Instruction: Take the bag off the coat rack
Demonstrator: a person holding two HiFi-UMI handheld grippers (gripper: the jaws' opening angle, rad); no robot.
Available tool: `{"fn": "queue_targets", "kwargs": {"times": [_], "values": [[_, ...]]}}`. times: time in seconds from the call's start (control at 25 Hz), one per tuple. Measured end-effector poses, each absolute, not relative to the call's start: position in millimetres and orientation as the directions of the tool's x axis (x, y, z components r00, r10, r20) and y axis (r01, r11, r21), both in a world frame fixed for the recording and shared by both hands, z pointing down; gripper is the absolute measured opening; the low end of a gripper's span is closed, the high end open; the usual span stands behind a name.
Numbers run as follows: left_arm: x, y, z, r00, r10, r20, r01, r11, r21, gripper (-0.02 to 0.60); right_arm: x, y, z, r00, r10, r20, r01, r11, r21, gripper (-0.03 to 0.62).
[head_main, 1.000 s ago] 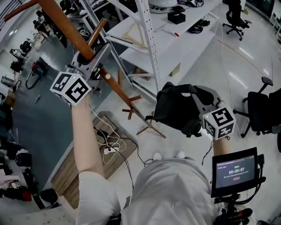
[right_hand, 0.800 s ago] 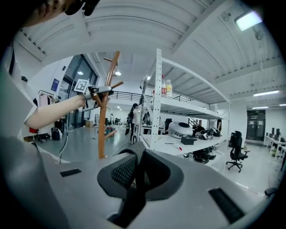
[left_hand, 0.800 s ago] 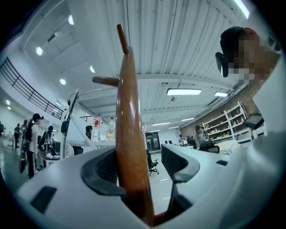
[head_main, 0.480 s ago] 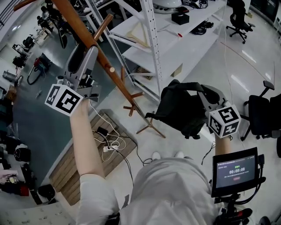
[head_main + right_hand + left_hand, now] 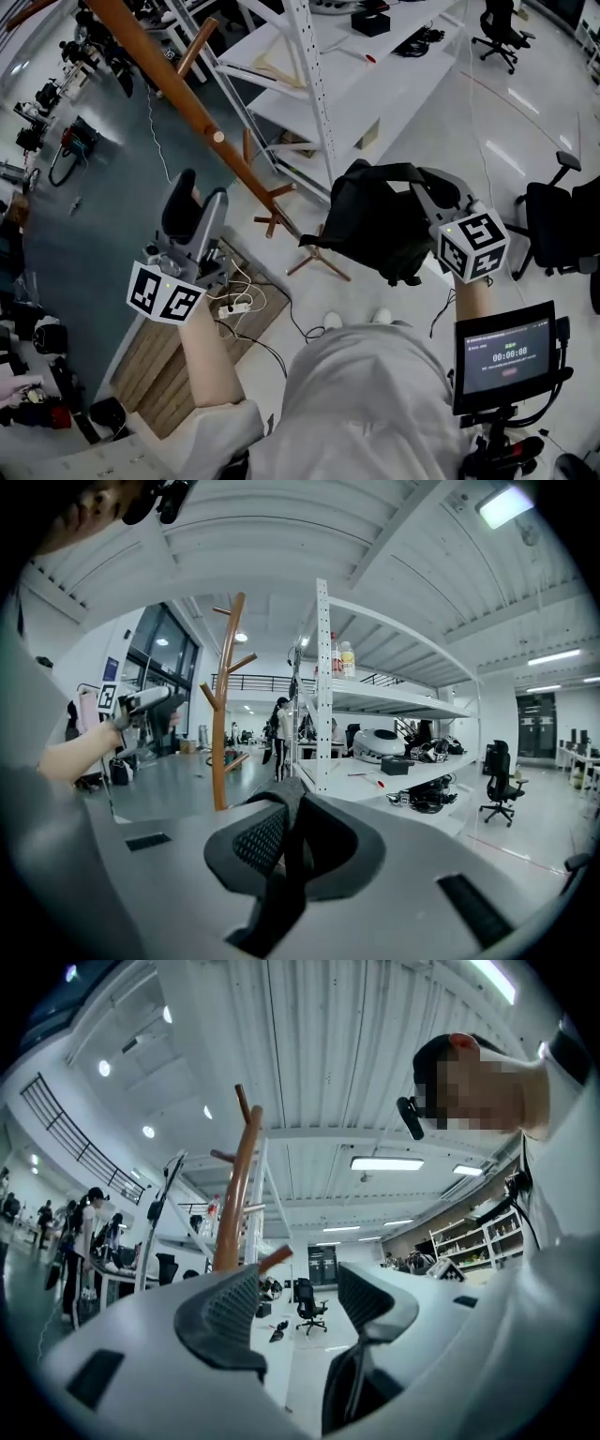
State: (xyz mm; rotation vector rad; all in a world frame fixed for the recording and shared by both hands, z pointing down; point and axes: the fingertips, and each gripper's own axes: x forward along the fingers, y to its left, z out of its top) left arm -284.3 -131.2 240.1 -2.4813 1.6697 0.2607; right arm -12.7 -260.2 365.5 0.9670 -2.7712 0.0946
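The bag (image 5: 370, 225) is off the coat rack (image 5: 178, 91), clamped in the right tool (image 5: 422, 192); the left tool (image 5: 197, 202) stands apart, empty; task looks done

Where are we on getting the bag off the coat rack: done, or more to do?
Looks essentially done. The black bag hangs clear of the wooden coat rack, touching none of its pegs. In hand: the right tool is shut on the bag's strap, carrying it. The left tool is open and empty, apart from the rack. Left: only setting the bag down somewhere, if wanted.
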Motion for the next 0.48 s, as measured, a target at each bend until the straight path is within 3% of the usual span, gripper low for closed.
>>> {"fn": "queue_targets", "kwargs": {"times": [0.24,0.48], "values": [[-247,-130,337,0.419,-0.904,-0.085,-0.898,-0.427,0.111,0.265,3,-255,372,-0.728,-0.646,0.231,-0.662,0.75,0.014,0.044],[-196,-154,378,0.52,-0.854,-0.014,-0.844,-0.516,0.146,0.265,27,-251,376,-0.685,-0.69,0.234,-0.706,0.708,0.023,0.043]]}}
